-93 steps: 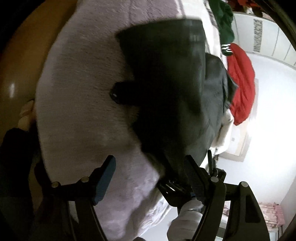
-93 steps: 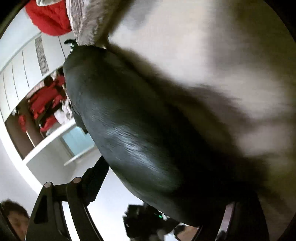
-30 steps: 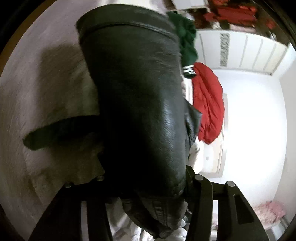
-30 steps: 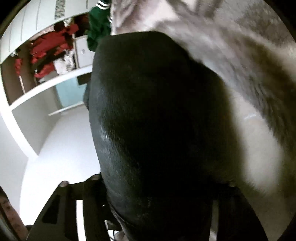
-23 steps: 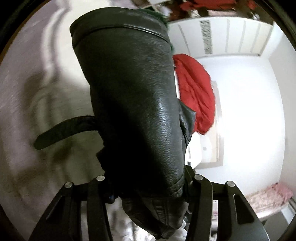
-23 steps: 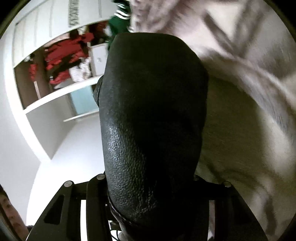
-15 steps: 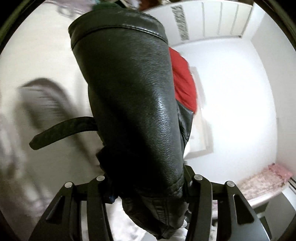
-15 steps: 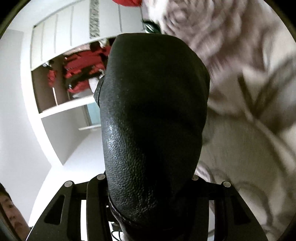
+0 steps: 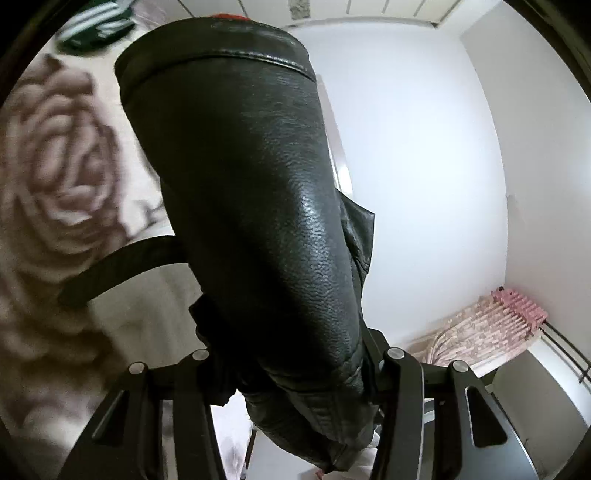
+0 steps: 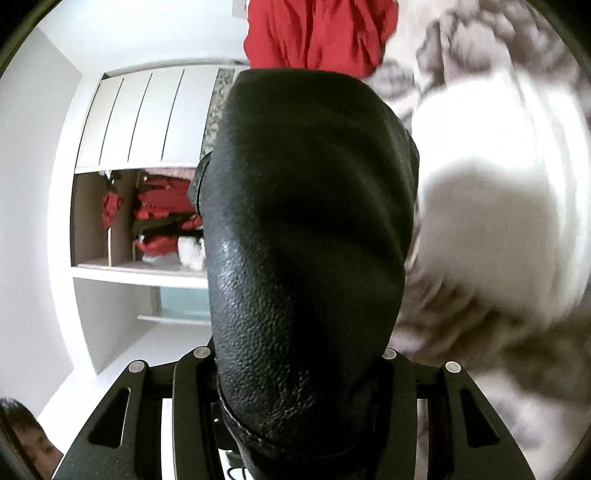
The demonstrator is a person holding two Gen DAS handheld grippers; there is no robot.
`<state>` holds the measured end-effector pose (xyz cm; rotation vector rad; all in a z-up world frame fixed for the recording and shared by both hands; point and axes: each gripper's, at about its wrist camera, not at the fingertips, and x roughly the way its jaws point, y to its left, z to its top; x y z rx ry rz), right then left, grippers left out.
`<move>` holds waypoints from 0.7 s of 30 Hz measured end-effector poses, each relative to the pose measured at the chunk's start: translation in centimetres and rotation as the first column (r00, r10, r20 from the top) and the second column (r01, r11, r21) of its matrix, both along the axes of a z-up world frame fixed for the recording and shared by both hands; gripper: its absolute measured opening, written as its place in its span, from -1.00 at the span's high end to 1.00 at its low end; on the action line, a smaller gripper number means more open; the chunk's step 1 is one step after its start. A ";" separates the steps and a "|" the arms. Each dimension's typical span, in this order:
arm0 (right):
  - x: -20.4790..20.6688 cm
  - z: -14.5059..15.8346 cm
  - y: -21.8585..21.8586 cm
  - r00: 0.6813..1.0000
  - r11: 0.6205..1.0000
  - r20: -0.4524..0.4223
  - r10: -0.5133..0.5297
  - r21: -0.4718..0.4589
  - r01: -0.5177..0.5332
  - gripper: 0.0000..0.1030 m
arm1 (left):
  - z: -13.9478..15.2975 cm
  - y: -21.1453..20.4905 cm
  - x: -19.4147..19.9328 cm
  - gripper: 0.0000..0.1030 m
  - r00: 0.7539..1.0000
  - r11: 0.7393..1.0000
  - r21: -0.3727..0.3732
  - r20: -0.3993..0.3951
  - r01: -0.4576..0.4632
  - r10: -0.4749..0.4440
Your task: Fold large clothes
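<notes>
rose-print blanket (image 9: pixel 55 177) | green garment (image 9: pixel 94 27) | red garment (image 10: pixel 317 31) | open wardrobe (image 10: pixel 144 206) | pink curtain (image 9: pixel 491 328)

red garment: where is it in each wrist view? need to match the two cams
Left wrist: only a red sliver at top centre, peeking over the black leather jacket.
Right wrist: red garment at top centre, above the jacket.
Shared landmark: the rose-print bedspread.
</notes>
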<state>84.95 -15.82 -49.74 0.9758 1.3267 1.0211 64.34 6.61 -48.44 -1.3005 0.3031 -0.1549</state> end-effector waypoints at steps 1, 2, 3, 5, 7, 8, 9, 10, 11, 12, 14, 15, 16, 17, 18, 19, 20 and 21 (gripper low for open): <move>2.5 -0.3 -0.4 1.000 1.000 0.006 0.004 -0.002 -0.004 0.06 | -1.6 -3.0 -1.0 0.10 1.000 1.000 0.008 0.010 0.008 -0.008; 4.7 -1.0 -0.6 1.000 1.000 0.006 0.013 -0.003 -0.013 0.06 | -3.1 -4.7 -1.1 0.10 1.000 1.000 0.017 0.017 0.016 -0.016; 6.8 -1.8 -0.9 1.000 1.000 0.004 0.022 -0.010 -0.022 0.05 | -4.8 -4.7 0.7 0.10 1.000 0.999 0.030 0.011 0.024 -0.024; 8.6 -4.8 -0.5 0.999 0.999 -0.009 0.032 -0.036 -0.032 0.05 | -7.8 -5.9 -0.2 0.10 0.999 0.998 0.038 -0.023 0.040 -0.039; 10.4 -9.4 -0.4 0.998 0.994 -0.055 0.043 -0.097 -0.048 0.05 | -12.4 -6.4 1.0 0.10 0.993 0.998 0.001 -0.093 0.068 -0.067; 10.3 -11.3 -0.1 0.996 0.992 -0.078 0.042 -0.120 -0.051 0.05 | -14.1 -6.3 1.6 0.12 0.990 0.997 -0.009 -0.110 0.082 -0.082; 10.9 -13.7 -0.5 0.993 0.988 -0.112 0.029 -0.145 -0.045 0.05 | -15.3 -6.4 1.9 0.13 0.988 0.995 -0.001 -0.119 0.099 -0.099; 11.4 -15.5 -1.0 0.990 0.988 -0.139 0.012 -0.151 -0.033 0.05 | -15.6 -6.2 2.6 0.13 0.984 0.991 0.031 -0.123 0.134 -0.129; 11.7 -16.6 -1.4 0.989 0.990 -0.148 -0.002 -0.142 -0.019 0.05 | -15.3 -6.4 2.7 0.13 0.980 0.984 0.064 -0.123 0.164 -0.155; 11.8 -17.3 -2.2 0.990 0.993 -0.139 -0.026 -0.113 0.011 0.04 | -14.7 -6.7 3.0 0.12 0.974 0.975 0.103 -0.132 0.198 -0.184; 11.9 -17.2 -3.0 0.990 0.994 -0.126 -0.059 -0.101 0.046 -0.07 | -13.3 -6.8 3.6 0.12 0.953 0.949 0.160 -0.184 0.271 -0.241; 12.0 -17.0 -3.2 0.990 0.991 -0.125 -0.067 -0.121 0.052 -0.19 | -12.7 -6.2 4.1 0.08 0.943 0.942 0.158 -0.207 0.295 -0.260; 12.1 -16.7 -3.3 0.989 0.986 -0.128 -0.072 -0.156 0.052 -0.25 | -12.2 -5.9 4.3 0.07 0.926 0.932 0.153 -0.247 0.328 -0.285; 12.1 -16.2 -3.2 0.989 0.980 -0.131 -0.073 -0.194 0.047 -0.28 | -11.8 -6.0 4.2 0.06 0.913 0.923 0.155 -0.278 0.351 -0.300; 12.3 -15.2 -3.1 0.989 0.969 -0.130 -0.071 -0.243 0.037 -0.34 | -11.2 -6.3 3.6 0.05 0.904 0.916 0.167 -0.301 0.365 -0.305; 11.2 -14.8 -2.3 0.989 0.963 -0.134 -0.062 -0.268 0.024 -0.42 | -10.7 -6.2 3.3 0.02 0.902 0.913 0.182 -0.310 0.366 -0.300; 11.4 -14.0 -2.2 0.990 0.949 -0.130 -0.056 -0.314 0.012 -0.47 | -10.5 -6.1 3.1 -0.10 0.900 0.909 0.202 -0.325 0.365 -0.290; 11.5 -12.6 -2.1 0.993 0.924 -0.103 -0.063 -0.381 0.019 -0.54 | -10.0 -6.7 2.4 -0.46 0.895 0.899 0.231 -0.347 0.371 -0.280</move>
